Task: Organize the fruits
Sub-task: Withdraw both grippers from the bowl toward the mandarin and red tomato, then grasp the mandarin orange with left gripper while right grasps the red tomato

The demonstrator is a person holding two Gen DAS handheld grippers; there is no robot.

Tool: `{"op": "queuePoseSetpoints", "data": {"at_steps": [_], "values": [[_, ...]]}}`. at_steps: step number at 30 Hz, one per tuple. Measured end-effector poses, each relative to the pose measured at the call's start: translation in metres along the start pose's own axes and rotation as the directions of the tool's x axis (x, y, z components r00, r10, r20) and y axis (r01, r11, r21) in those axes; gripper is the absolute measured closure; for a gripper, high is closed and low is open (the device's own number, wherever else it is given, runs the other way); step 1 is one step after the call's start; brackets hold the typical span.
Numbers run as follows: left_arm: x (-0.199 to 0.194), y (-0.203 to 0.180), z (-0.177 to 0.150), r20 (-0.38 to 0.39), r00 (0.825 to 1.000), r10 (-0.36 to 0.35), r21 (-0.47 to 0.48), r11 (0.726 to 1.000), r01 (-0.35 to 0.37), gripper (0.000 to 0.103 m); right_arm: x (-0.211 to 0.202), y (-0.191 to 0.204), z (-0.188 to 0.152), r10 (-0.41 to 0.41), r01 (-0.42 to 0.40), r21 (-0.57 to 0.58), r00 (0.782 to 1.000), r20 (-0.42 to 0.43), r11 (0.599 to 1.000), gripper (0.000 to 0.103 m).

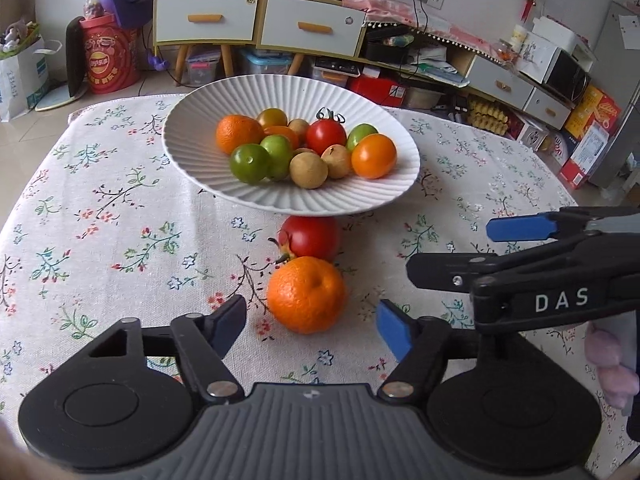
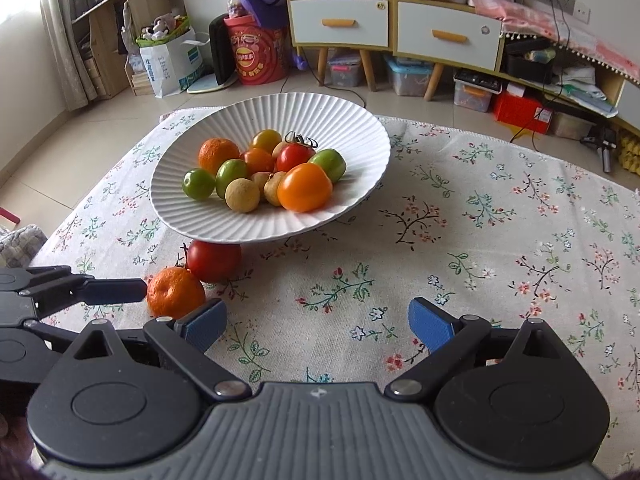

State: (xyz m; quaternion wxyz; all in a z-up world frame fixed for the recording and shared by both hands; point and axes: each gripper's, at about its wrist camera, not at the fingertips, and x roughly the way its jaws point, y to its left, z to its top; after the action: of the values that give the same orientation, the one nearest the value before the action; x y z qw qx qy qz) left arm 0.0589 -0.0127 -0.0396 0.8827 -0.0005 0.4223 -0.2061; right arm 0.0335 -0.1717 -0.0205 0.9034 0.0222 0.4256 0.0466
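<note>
mandarin [image 1: 306,294] sits between wide left tongs [image 1: 312,326]; right view shows wide right tongs [image 2: 318,326] over bare cloth [image 2: 480,240].

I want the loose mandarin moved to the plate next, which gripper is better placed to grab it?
Left. The left gripper is open with the mandarin centred just ahead of its fingers. The right gripper, also open, faces bare tablecloth, the mandarin off to its left.
</note>
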Motion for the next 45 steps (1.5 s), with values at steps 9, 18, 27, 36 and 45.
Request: {"op": "queuePoseSetpoints", "data": {"at_steps": [9,18,27,36,45], "values": [[-0.002,0.004,0.001,0.012,1.000,-0.005,0.007,1.000,0.005,0.064,0.007,0.003,0.003,0.011,-0.010,0.016,1.000,-0.008,1.000,0.006],[-0.017,0.025,-0.005,0.021,0.999,0.040,0.029,0.999,-0.041,0.064,0.013,0.023,0.008,0.025,-0.024,0.010,1.000,-0.014,1.000,0.007],[-0.027,0.049,-0.012,0.018,0.998,0.057,0.009,0.998,-0.057,0.064,0.025,0.050,0.010,0.012,-0.012,-0.044,1.000,0.000,0.999,0.018],[-0.028,0.057,-0.011,0.010,0.999,0.051,-0.001,0.999,-0.051,0.064,0.034,0.052,0.016,0.000,0.000,0.018,1.000,0.011,1.000,0.043],[-0.028,0.058,-0.012,0.007,0.999,0.048,0.001,0.999,-0.048,0.064,0.035,0.056,0.016,0.011,-0.011,0.018,1.000,0.006,1.000,0.056]]}}
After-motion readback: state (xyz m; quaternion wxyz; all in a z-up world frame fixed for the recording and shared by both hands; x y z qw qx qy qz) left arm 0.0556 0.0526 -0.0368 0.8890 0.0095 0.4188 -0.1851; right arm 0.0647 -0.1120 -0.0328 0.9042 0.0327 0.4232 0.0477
